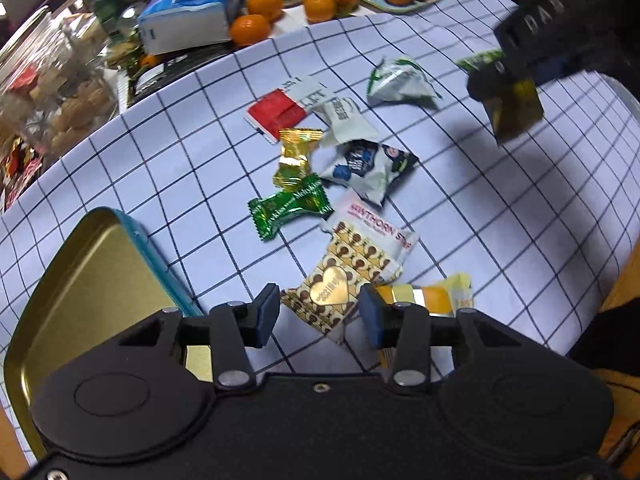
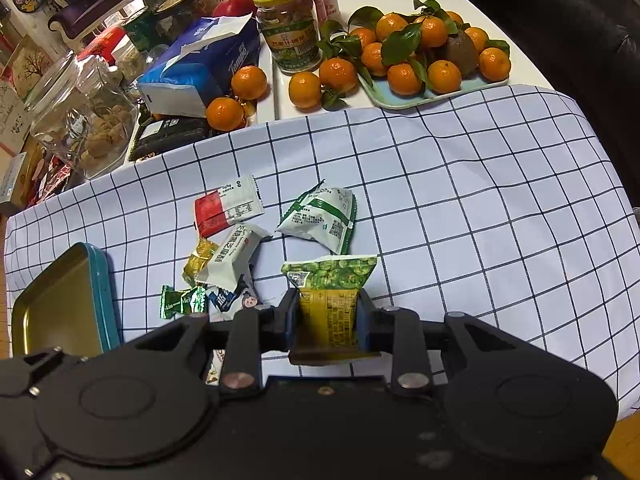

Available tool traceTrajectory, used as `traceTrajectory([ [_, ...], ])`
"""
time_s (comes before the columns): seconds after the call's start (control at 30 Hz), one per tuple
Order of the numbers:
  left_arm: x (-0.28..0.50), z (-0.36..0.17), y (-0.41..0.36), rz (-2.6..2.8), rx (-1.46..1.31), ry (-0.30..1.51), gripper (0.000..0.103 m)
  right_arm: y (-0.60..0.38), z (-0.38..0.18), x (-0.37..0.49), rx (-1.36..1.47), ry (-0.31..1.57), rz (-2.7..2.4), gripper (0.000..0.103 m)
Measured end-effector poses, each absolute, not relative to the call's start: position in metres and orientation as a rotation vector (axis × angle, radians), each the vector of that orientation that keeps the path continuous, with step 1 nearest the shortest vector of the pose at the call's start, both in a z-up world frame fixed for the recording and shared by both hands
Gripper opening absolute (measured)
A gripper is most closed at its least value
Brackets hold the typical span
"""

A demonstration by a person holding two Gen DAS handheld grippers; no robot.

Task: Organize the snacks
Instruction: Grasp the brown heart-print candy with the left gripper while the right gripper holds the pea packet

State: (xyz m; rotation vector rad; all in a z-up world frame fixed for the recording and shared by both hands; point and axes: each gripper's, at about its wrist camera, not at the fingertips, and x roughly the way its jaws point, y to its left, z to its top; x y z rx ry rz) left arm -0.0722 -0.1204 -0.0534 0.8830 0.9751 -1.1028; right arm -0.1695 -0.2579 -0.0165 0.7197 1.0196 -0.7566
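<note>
Several wrapped snacks lie in a loose pile on the checked cloth (image 1: 160, 152): a red and white packet (image 1: 280, 110), a gold candy (image 1: 296, 152), a green candy (image 1: 288, 206), a brown patterned packet (image 1: 340, 284). My left gripper (image 1: 318, 316) is open and empty, just above the brown patterned packet. An empty gold tin with a teal rim (image 1: 92, 280) sits to its left. My right gripper (image 2: 328, 320) is shut on a green and yellow pea packet (image 2: 330, 292), held above the cloth; it also shows in the left wrist view (image 1: 514, 110).
A tray of mandarins (image 2: 420, 52), loose mandarins (image 2: 248, 82), a green-lidded jar (image 2: 290, 28), a blue tissue pack (image 2: 200, 68) and a glass jar of walnuts (image 2: 84, 120) crowd the far edge. A white and green packet (image 2: 320, 220) lies apart from the pile.
</note>
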Motion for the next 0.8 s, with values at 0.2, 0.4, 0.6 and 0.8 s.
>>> traceTrajectory([
  [0.2,-0.066,-0.066,-0.127,-1.067,0.863,1.017,0.051,-0.26,-0.02,-0.171,0.733,1.029,-0.755,0.031],
  [0.4,-0.067,-0.076,-0.13,-1.034,0.86,1.035,0.055,-0.26,-0.023,-0.172,0.735,1.044,-0.754,0.031],
  [0.6,-0.056,-0.078,-0.137,-0.967,0.757,1.103,0.054,-0.259,-0.025,-0.169,0.725,1.055,-0.753,0.031],
  [0.8,-0.033,-0.074,-0.137,-0.871,0.573,1.238,0.05,-0.254,-0.032,-0.159,0.718,1.094,-0.738,0.031],
])
